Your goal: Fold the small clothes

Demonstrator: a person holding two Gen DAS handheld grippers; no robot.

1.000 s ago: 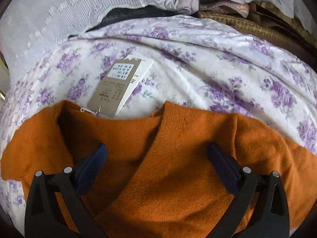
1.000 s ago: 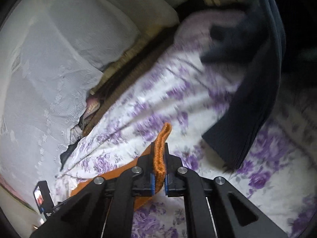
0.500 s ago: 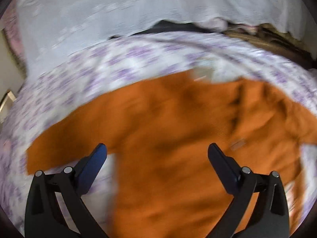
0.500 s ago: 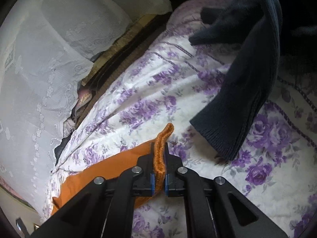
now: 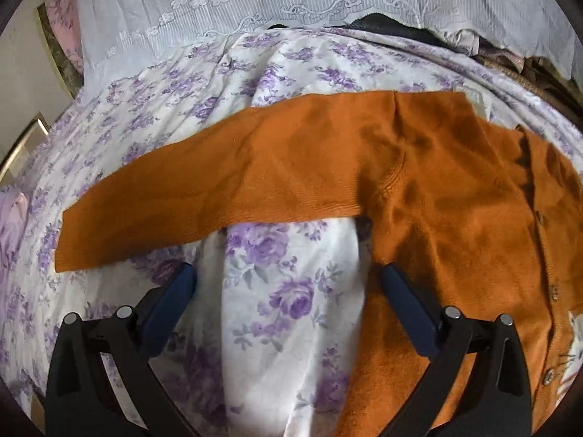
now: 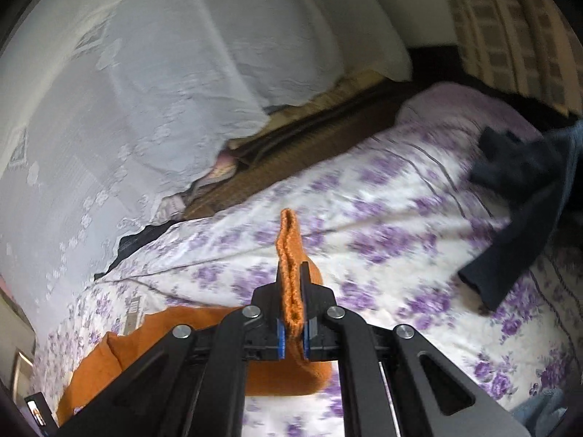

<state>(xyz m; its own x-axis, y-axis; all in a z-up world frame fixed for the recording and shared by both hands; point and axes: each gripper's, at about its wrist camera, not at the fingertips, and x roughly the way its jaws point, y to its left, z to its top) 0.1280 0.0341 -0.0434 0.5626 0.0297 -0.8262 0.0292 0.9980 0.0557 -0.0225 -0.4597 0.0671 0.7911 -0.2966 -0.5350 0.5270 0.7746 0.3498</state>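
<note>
A burnt-orange knitted cardigan (image 5: 419,189) is seen on a white bedsheet (image 5: 284,291) printed with purple roses; beyond the sheet, white floral lace curtain (image 5: 291,0) is hung, and a navy garment (image 6: 521,218) is draped.

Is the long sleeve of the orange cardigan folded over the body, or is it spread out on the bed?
Spread out. The sleeve lies flat on the floral sheet, stretched sideways away from the orange cardigan body.

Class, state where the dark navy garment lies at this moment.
In the right wrist view the dark navy garment lies at the right edge on the floral bedsheet, well apart from the orange cardigan.
</note>
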